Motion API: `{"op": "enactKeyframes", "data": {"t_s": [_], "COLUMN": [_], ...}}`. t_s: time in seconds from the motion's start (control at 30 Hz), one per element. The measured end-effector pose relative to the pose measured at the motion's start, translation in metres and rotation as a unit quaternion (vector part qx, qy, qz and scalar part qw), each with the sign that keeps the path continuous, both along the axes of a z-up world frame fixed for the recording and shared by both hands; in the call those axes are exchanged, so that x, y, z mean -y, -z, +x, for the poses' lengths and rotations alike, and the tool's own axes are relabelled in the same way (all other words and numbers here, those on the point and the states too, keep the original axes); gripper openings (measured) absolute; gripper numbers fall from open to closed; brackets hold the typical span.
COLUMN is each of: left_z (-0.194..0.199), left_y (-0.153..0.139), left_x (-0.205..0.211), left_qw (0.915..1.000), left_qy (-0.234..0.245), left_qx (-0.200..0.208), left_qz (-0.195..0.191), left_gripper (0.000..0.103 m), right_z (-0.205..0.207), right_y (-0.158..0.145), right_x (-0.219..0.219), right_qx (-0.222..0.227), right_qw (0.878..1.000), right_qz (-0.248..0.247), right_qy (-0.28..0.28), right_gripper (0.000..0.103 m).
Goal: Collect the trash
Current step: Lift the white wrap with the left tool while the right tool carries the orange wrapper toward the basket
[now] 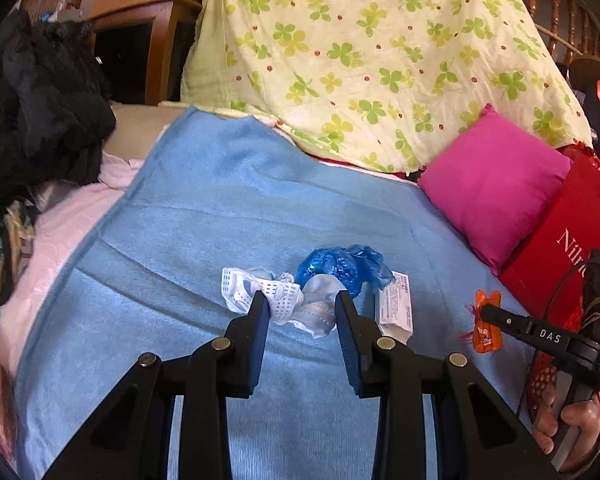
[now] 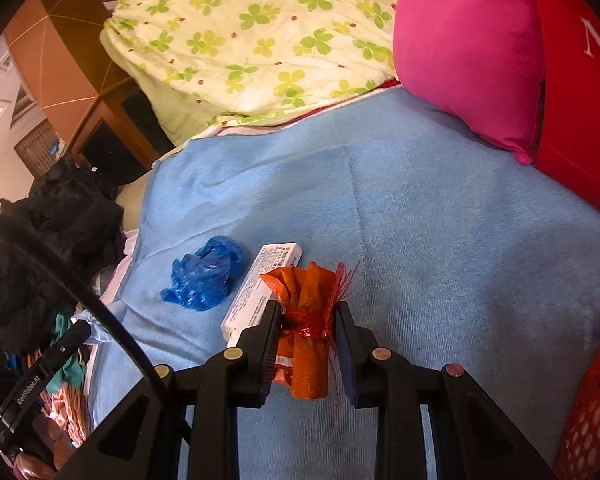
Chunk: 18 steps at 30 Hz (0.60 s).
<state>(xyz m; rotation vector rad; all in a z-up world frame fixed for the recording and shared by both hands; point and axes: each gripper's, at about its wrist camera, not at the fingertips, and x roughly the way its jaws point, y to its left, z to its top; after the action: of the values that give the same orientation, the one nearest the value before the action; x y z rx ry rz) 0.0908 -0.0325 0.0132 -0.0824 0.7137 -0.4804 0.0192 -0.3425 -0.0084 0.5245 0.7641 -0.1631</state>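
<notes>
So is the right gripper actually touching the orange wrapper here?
Touching. The right wrist view shows the right gripper shut on the orange wrapper, both fingers pressed against its sides, with the wrapper raised off the blue blanket.

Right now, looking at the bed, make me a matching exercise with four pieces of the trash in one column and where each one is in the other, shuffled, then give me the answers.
Things
1. orange wrapper
2. white netting and crumpled paper
3. blue plastic bag
4. white box

Places
A. lying loose on the blue blanket, left of the white box in the right wrist view
B. between the fingers of the left gripper
C. clamped in the right gripper
D. on the blanket, between the blue bag and the orange wrapper

Pairs: 1-C, 2-B, 3-A, 4-D
</notes>
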Motion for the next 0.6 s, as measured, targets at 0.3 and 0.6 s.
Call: {"op": "enactKeyframes", "data": {"t_s": [0.3,0.6], "left_z": [-0.062,-0.11], "left_y": [-0.001,-0.044], "left_x": [0.004,0.021], "left_qw": [0.9994,0.9929], "left_qy": [0.003,0.003], "left_qx": [0.018,0.083], "left_qz": [0.029,0.085], "left_gripper": [0.035,0.035], "right_z": [-0.035,-0.08], "right_y": [-0.021,-0.039], "right_x": [-0.014,-0.036], "right_qx": [0.039,0.086], "right_qw": [0.999,0.994], "right_qz": [-0.023,-0.038], "right_qy": [-0.023,-0.05], "right_gripper": [0.029,0.029]}}
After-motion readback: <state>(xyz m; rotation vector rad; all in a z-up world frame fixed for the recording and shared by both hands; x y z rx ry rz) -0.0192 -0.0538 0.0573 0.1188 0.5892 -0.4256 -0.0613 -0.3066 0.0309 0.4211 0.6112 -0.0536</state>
